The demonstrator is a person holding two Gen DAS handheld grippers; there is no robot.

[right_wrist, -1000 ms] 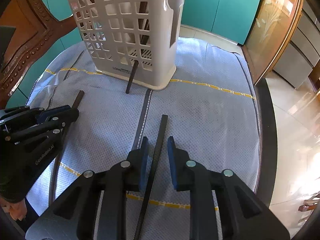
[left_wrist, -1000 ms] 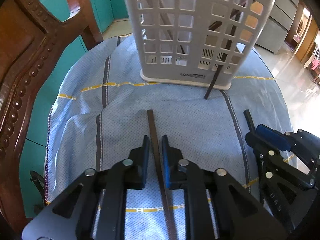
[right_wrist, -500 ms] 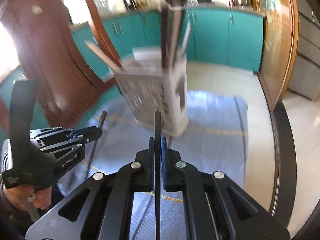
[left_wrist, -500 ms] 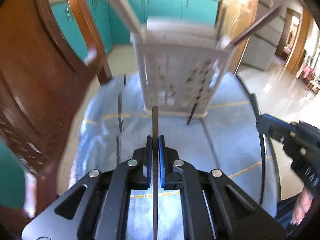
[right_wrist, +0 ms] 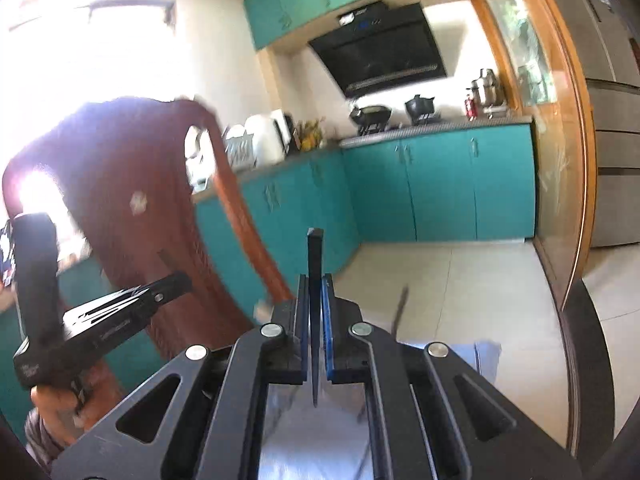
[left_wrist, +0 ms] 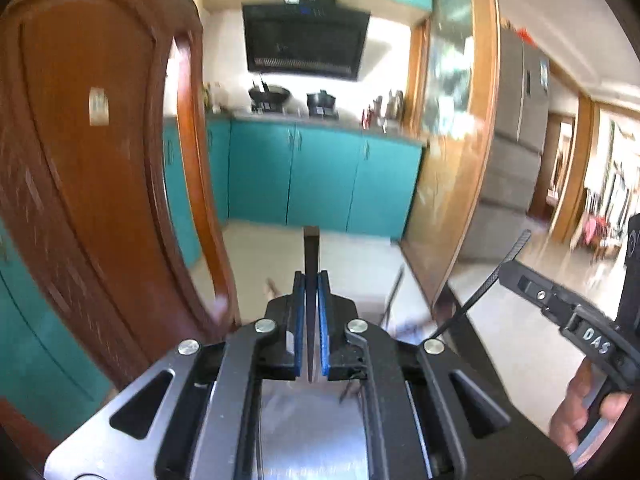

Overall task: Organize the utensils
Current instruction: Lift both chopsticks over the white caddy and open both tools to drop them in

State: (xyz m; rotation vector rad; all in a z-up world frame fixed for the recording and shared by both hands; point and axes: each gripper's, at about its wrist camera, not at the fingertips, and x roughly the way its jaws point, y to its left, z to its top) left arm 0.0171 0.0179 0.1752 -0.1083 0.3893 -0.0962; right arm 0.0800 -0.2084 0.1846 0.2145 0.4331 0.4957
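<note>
Grippers [left_wrist: 311, 286] [right_wrist: 316, 286] raised, chopsticks [left_wrist: 311, 264] [right_wrist: 315, 264] now upright

Wooden chair back [left_wrist: 92, 184] stands close on the left, blocking that side in both views. Straight ahead is open air over the floor [right_wrist: 460, 280] toward the teal cabinets [left_wrist: 320, 184]. Right gripper [left_wrist: 516, 268] sits near on the left gripper's [left_wrist: 311, 292] right; wood-framed glass partition [right_wrist: 560, 160] bounds the far right.

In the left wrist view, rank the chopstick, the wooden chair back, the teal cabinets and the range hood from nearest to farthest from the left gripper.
1. chopstick, clamped in the left gripper
2. wooden chair back, left
3. teal cabinets, ahead
4. range hood, above the cabinets
</note>
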